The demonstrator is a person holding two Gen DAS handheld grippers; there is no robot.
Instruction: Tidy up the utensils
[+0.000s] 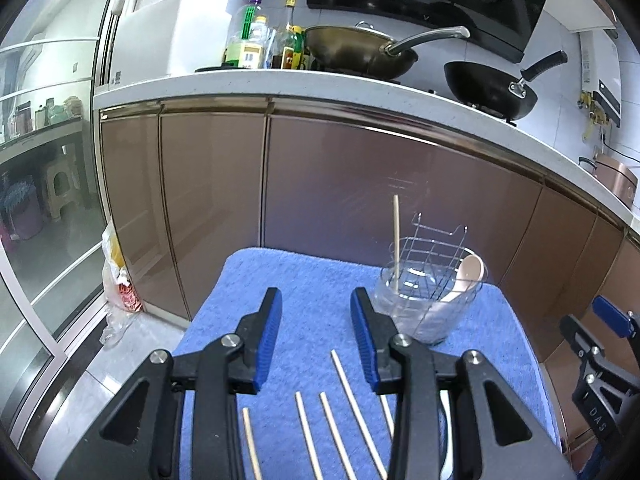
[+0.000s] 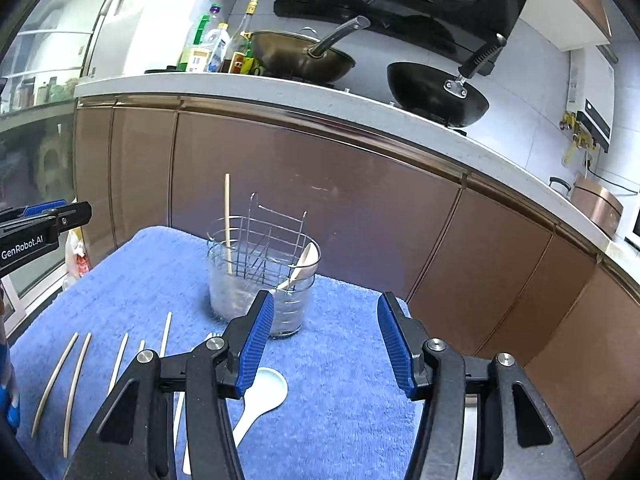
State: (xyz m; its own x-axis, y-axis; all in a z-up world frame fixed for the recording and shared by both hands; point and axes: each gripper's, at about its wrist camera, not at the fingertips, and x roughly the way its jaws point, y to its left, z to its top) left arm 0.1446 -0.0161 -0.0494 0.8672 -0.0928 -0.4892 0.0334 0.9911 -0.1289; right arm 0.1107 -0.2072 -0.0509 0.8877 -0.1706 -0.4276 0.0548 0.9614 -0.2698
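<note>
Tongs (image 1: 316,320) empty above loose chopsticks (image 1: 308,432).

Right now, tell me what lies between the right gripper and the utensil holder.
Only bare blue towel lies between the right gripper and the clear utensil holder, as the right wrist view shows; the white spoon lies nearer, under its left finger.

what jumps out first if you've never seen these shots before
The clear utensil holder on the blue towel stands out, with one chopstick upright and a spoon leaning inside. Loose chopsticks and a white spoon lie in front of it. Two woks sit on the counter behind.
</note>
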